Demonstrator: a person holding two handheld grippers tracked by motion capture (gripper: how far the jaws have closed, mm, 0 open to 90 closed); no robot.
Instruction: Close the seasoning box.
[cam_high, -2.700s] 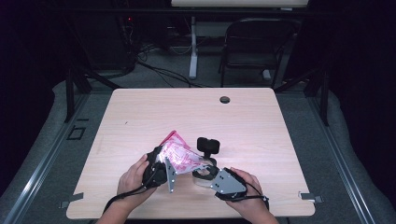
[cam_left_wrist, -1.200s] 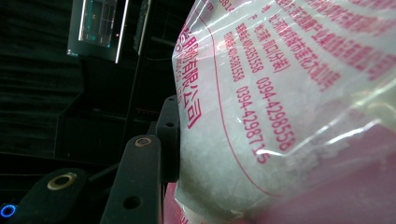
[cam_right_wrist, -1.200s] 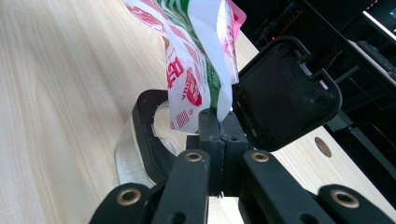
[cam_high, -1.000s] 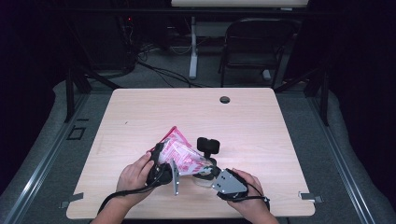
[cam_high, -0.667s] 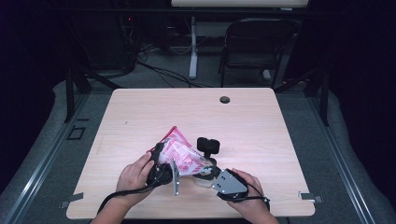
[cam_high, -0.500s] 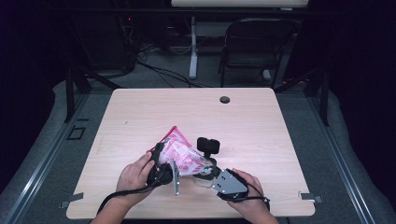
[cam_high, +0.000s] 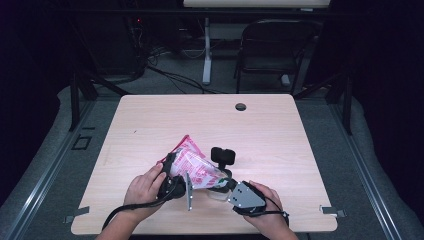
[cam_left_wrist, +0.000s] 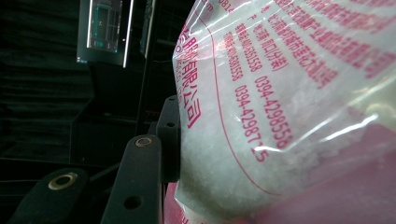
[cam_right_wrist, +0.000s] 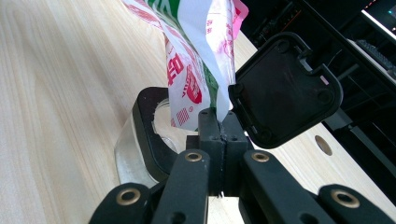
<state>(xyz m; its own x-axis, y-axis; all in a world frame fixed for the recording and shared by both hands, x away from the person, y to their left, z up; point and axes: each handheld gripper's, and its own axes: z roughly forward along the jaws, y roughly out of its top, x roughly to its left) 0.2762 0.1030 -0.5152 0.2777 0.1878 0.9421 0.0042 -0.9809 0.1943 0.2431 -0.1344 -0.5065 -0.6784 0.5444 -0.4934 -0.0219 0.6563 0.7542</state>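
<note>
Dark room, grey carpet floor (cam_high: 60, 125), black chair (cam_high: 272, 50) and cables (cam_high: 170, 75) behind the light wooden table (cam_high: 280, 130).

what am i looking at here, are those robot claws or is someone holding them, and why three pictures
No robot: a person sits at a wooden table and holds a tool in each hand. The high view looks down from above. The other two pictures come from small cameras riding on each tool, looking along its black jaws.

The left hand-held gripper clamps a pink-printed plastic bag of white grains, tilted mouth-down. The left gripper view shows that bag pressed against a jaw.

The right hand-held gripper has its jaws shut. In front of it a clear container stands on the table with its black hinged lid flipped up. The bag's corner hangs at its opening.
</note>
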